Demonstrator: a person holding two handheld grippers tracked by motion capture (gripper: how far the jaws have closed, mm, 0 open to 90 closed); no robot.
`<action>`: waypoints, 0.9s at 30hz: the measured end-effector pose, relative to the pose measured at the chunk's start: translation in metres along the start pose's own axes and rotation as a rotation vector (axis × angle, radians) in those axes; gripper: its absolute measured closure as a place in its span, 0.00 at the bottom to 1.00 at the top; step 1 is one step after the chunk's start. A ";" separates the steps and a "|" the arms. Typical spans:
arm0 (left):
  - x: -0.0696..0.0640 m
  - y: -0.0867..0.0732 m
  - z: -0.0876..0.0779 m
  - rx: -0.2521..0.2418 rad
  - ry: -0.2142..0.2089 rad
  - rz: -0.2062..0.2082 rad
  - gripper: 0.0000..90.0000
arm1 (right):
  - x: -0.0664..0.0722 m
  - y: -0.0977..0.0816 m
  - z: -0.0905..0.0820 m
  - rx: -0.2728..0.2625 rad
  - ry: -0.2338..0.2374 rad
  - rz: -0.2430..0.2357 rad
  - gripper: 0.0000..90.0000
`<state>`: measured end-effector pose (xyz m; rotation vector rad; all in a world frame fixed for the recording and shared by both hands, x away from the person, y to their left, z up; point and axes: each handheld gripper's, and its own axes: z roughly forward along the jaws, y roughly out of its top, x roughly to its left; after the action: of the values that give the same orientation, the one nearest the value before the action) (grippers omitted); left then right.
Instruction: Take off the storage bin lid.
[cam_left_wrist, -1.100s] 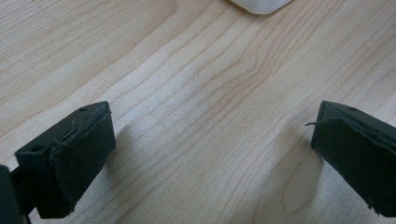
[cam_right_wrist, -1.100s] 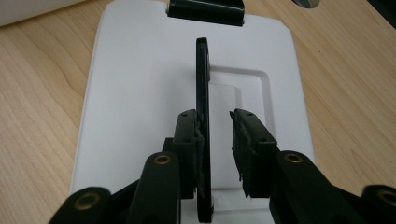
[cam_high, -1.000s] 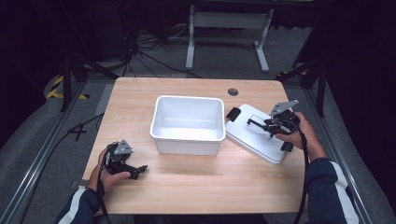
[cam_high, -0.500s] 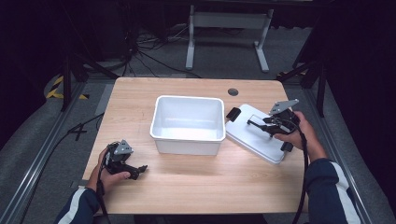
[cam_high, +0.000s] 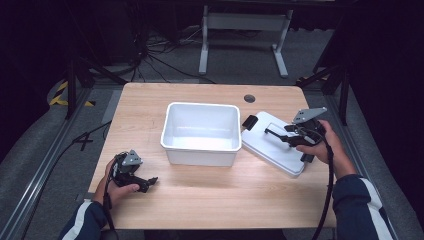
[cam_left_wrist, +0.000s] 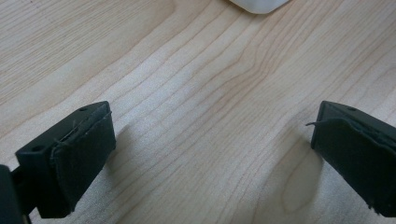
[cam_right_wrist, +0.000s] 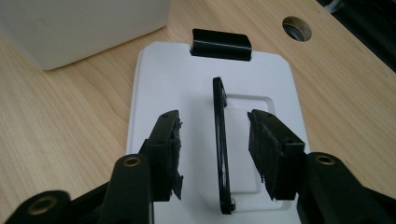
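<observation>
Clearly the right gripper (cam_right_wrist: 215, 154) has just been letting go: its jaws have been opening and now stand partly apart, with the upright black handle (cam_right_wrist: 221, 140) of the white lid (cam_high: 272, 145) between them, untouched by either pad. That lid lies flat on the table (cam_high: 150, 100) just right of the open white bin (cam_high: 200, 131). I'd back straight off so nothing snags. Down near the table's front-left corner, the left gripper (cam_high: 142, 181) rests with jaws wide and empty.
</observation>
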<state>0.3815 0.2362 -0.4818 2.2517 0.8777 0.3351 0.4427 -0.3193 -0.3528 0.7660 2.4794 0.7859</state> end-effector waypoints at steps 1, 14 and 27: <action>-0.001 -0.001 0.001 -0.010 0.001 -0.008 0.00 | 0.001 0.000 -0.001 0.000 -0.004 0.000 0.58; -0.001 -0.001 0.001 -0.011 0.001 -0.011 0.00 | 0.014 -0.005 -0.025 -0.034 -0.061 0.035 0.42; -0.001 -0.001 0.001 -0.011 0.002 -0.010 0.00 | 0.025 -0.032 -0.046 -0.057 -0.103 0.057 0.32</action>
<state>0.3809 0.2357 -0.4828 2.2367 0.8856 0.3369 0.3873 -0.3436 -0.3442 0.8389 2.3428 0.8132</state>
